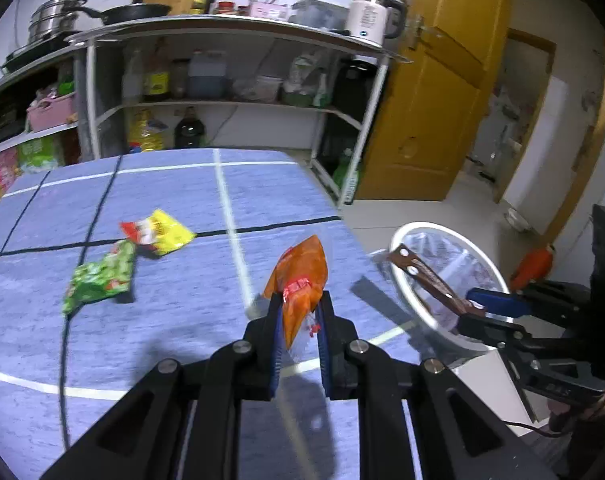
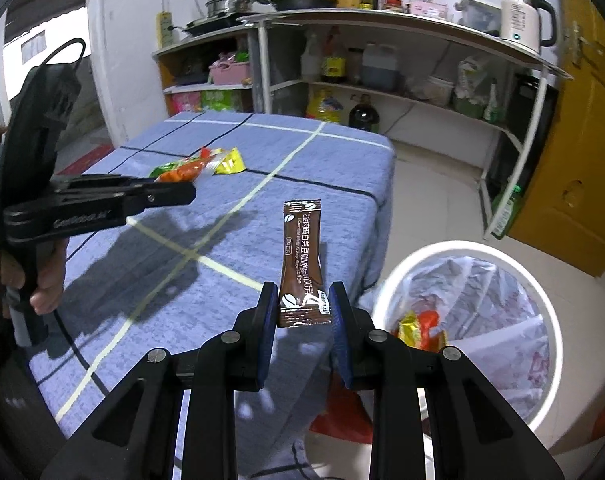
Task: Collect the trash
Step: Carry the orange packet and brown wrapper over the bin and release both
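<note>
The left gripper (image 1: 299,312) clamps a crumpled orange plastic wrapper (image 1: 300,280) above the blue-clothed desk (image 1: 182,320). The right gripper (image 2: 301,308) pinches a brown coffee sachet (image 2: 301,264) upright near the desk's right edge. A round white lined bin (image 2: 542,280) stands right. Farther left lie a green packet (image 1: 100,276) and a yellow packet (image 1: 160,232), touching.

Home kitchen shown: metal shelving rack (image 1: 230,104) stocked with oil and sauce bottles (image 1: 157,80); frying pan (image 1: 136,12), steamer pot (image 1: 54,16), electric kettle (image 1: 372,16) kept on top. Desk (image 1: 174,208) covered by blue checked cloth; yellow wooden door (image 1: 442,92), tiled floor (image 2: 434,184) seen behind.
</note>
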`<state>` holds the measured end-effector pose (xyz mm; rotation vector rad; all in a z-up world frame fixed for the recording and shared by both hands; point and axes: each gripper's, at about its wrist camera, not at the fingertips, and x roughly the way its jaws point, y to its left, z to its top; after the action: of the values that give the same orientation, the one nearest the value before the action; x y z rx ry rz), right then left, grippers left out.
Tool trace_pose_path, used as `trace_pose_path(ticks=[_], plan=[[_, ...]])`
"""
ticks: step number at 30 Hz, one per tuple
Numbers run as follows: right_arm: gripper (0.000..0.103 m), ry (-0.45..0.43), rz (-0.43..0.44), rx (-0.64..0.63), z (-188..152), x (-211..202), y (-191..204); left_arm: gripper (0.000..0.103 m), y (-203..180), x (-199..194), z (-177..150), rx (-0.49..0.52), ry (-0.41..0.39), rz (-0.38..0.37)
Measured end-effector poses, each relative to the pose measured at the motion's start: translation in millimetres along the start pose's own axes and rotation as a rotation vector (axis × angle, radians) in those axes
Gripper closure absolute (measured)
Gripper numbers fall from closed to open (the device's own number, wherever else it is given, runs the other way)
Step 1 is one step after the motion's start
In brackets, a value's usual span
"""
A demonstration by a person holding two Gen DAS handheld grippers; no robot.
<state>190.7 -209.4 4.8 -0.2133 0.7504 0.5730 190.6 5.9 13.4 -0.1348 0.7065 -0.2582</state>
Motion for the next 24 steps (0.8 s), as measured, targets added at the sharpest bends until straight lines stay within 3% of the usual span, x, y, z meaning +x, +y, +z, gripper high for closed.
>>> trace_pose_path(ticks=[11, 24], plan=[[0.076, -0.031, -0.095, 0.090, -18, -26, -44, 0.087, -64, 20, 6, 0.059, 0.021, -0.080], [0.076, -0.018, -0.221, 0.240, -53, -37, -108, 0.087, -140, 73, 16, 0.115, 0.098, -0.145]])
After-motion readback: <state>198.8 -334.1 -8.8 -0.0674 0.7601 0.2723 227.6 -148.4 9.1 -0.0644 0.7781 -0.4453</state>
